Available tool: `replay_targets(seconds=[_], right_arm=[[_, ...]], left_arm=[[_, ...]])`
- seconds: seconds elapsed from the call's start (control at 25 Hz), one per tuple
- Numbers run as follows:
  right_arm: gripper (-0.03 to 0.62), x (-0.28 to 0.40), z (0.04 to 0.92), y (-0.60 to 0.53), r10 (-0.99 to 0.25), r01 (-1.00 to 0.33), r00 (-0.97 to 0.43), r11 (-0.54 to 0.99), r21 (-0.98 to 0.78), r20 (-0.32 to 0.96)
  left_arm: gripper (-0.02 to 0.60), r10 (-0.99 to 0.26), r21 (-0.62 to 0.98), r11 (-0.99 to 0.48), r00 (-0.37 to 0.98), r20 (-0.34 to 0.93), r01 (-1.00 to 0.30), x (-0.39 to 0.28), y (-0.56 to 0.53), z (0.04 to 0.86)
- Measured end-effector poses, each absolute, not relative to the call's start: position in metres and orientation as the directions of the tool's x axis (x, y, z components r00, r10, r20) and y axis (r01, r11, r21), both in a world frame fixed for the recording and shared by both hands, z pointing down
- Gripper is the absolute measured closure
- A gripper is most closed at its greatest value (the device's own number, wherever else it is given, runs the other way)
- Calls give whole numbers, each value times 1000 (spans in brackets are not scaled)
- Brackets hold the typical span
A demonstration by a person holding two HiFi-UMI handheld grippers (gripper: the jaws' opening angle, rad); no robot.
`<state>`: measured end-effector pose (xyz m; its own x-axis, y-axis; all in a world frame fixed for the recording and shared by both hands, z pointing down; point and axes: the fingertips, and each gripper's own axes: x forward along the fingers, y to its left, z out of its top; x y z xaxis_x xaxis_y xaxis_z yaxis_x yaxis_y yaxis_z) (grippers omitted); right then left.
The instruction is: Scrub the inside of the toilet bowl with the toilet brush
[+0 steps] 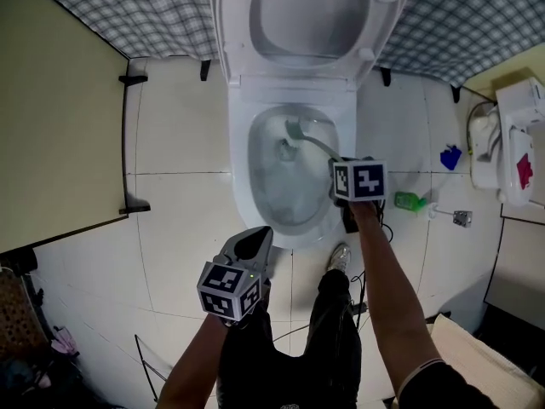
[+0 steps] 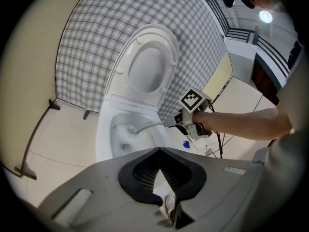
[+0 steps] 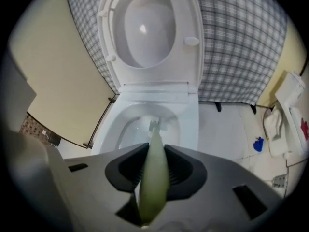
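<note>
The white toilet (image 1: 243, 92) stands ahead with seat and lid (image 1: 311, 11) raised. Inside its bowl (image 1: 274, 186) the toilet brush head (image 1: 294, 130) rests against the far inner wall, above the water. My right gripper (image 1: 342, 164) is shut on the brush's pale green handle (image 3: 153, 178) above the bowl's right rim; the bristles (image 3: 154, 125) show past the jaws. The left gripper view also shows the right gripper (image 2: 175, 124) and the brush (image 2: 145, 127). My left gripper (image 1: 255, 237) hovers at the bowl's near edge, jaw tips together (image 2: 159, 150), nothing between them.
A beige partition (image 1: 60, 126) stands at the left and a checked curtain (image 1: 128, 11) behind the toilet. On the tiled floor at the right are a green object (image 1: 410, 200), a blue object (image 1: 450, 157) and a white fixture (image 1: 511, 143). The person's shoe (image 1: 339, 256) is by the bowl.
</note>
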<state>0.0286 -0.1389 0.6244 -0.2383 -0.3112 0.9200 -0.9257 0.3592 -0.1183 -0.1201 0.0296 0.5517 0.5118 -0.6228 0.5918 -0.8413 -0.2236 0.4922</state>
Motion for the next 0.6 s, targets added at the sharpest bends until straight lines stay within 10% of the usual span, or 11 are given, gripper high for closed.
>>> replay_targets(seconds=[0.6], right_arm=[[490, 89, 611, -65, -365, -988, -125, -42, -150, 923]], left_arm=[[572, -622, 487, -223, 508, 596, -844, -100, 38, 534]])
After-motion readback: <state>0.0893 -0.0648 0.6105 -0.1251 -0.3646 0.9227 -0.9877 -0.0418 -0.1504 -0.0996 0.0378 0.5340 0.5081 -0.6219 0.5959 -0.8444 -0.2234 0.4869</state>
